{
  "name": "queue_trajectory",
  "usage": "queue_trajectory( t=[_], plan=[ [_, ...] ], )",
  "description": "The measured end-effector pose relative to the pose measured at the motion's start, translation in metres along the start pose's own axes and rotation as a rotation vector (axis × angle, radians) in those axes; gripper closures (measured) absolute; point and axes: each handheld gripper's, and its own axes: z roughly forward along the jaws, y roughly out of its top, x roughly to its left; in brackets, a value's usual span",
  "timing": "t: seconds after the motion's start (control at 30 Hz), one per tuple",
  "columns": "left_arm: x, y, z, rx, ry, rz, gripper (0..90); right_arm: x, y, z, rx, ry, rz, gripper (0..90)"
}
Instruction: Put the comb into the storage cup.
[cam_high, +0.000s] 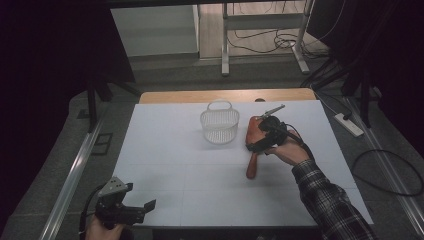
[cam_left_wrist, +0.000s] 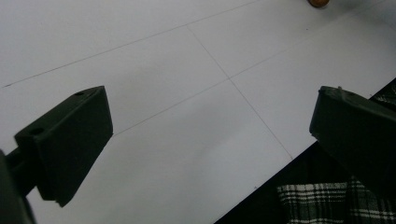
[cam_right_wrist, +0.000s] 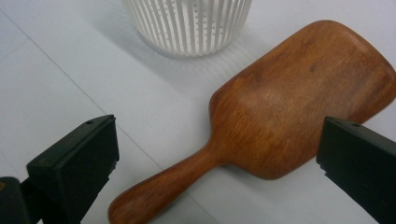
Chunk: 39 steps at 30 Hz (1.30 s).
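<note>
High view: a person in a plaid sleeve holds the right gripper low over a wooden paddle brush that lies flat on the white table, right of centre, its handle pointing back toward the person. A white slatted basket stands just to the left of the brush head, apart from it. A small metal tool lies just beyond the brush, toward the far edge of the table.

In the right gripper view, the fingers stand spread wide, one on each side of the brush, with open table between them and the wood; the basket sits just beyond.

The left gripper waits at the near left corner of the table. The left gripper view shows its fingers spread apart over bare table, holding nothing.
</note>
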Motion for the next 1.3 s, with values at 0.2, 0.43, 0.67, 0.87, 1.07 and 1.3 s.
queue_trajectory(
  t=[0.2, 0.43, 0.67, 0.87, 1.07, 1.3],
  plan=[
    [0.000, 0.000, 0.000, -0.005, -0.002, -0.003, 0.3, -0.001, 0.008, 0.014, 0.020, -0.007, -0.015, 0.0],
    [0.001, 0.000, 0.000, -0.008, -0.006, -0.007, 0.3, -0.004, 0.014, 0.023, 0.033, -0.006, -0.002, 0.0],
    [0.001, 0.000, 0.000, -0.007, -0.008, -0.007, 0.3, -0.007, 0.020, 0.028, 0.037, -0.006, 0.004, 0.0],
    [0.001, 0.000, 0.000, -0.010, -0.010, -0.011, 0.3, -0.007, 0.028, 0.034, 0.042, 0.002, -0.001, 0.0],
    [0.001, 0.000, 0.000, -0.010, -0.010, -0.010, 0.3, -0.005, 0.034, 0.039, 0.050, 0.009, -0.019, 2.6],
    [0.001, -0.001, 0.000, -0.010, -0.011, -0.010, 0.3, -0.008, 0.035, 0.041, 0.068, 0.043, -0.046, 41.5]
  ],
)
